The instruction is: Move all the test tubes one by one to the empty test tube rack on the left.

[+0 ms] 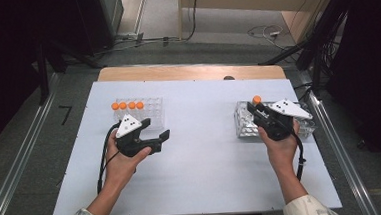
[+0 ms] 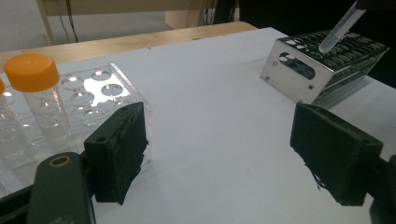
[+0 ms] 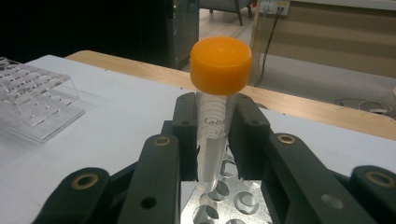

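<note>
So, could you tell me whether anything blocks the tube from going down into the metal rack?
Nothing visible does. The right gripper holds the tube just above the metal rack, whose holes beneath its tip look empty.

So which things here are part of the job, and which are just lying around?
Part of the job:
- right gripper, shut on the orange-capped tube
- metal rack under that tube
- clear rack with four more capped tubes
- left gripper, open and holding nothing

Just lying around:
- cables on the floor beyond the table
</note>
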Available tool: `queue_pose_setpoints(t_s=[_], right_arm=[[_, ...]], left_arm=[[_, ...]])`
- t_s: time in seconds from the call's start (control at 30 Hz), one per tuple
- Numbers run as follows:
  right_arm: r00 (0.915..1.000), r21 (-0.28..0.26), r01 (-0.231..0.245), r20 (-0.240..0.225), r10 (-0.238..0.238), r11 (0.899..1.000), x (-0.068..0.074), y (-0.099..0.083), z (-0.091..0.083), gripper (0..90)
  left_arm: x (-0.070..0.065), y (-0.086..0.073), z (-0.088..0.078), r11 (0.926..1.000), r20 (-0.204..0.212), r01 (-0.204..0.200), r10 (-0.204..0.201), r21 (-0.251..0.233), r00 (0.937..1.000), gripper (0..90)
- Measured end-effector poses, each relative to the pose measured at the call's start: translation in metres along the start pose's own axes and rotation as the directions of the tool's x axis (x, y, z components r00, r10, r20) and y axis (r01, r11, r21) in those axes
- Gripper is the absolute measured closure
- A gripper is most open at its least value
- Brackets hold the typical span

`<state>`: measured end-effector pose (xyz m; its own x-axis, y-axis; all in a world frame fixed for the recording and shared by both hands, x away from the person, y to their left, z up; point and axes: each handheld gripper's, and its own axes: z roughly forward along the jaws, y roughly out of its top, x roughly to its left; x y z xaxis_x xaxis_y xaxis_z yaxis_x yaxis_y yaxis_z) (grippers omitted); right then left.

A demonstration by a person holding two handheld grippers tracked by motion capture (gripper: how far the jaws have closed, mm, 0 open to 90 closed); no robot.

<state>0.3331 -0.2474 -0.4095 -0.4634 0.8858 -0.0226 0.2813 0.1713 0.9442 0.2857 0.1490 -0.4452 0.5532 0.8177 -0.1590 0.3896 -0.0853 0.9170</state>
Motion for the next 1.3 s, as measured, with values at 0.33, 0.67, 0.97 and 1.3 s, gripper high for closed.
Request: queue_pose_setpoints(t_s=[0.33, 0.67, 0.97, 1.3], right_arm=[[0.999, 0.009, 0.02, -0.04, -0.019, 1.0, 0.012, 0.0, 0.001, 71.4], [0.9946, 0.035, 0.054, -0.091, -0.05, 0.998, 0.032, -0.004, 0.009, 71.4], [0.9856, 0.067, 0.096, -0.146, -0.086, 0.993, 0.053, -0.012, 0.019, 71.4], [0.9624, 0.081, 0.15, -0.24, -0.127, 0.985, 0.09, -0.017, 0.027, 71.4]], left_arm=[[-0.002, 0.001, 0.0, 1.0, 0.007, -0.002, 0.002, -0.001, 1.0, 19.7], [-0.008, 0.003, 0.0, 0.9999, 0.024, -0.013, 0.013, -0.003, 0.9996, 19.7], [-0.017, 0.005, 0.003, 0.9997, 0.048, -0.022, 0.023, -0.008, 0.9986, 19.9], [-0.033, 0.011, 0.002, 0.9983, 0.085, -0.044, 0.047, -0.038, 0.9953, 20.9]])
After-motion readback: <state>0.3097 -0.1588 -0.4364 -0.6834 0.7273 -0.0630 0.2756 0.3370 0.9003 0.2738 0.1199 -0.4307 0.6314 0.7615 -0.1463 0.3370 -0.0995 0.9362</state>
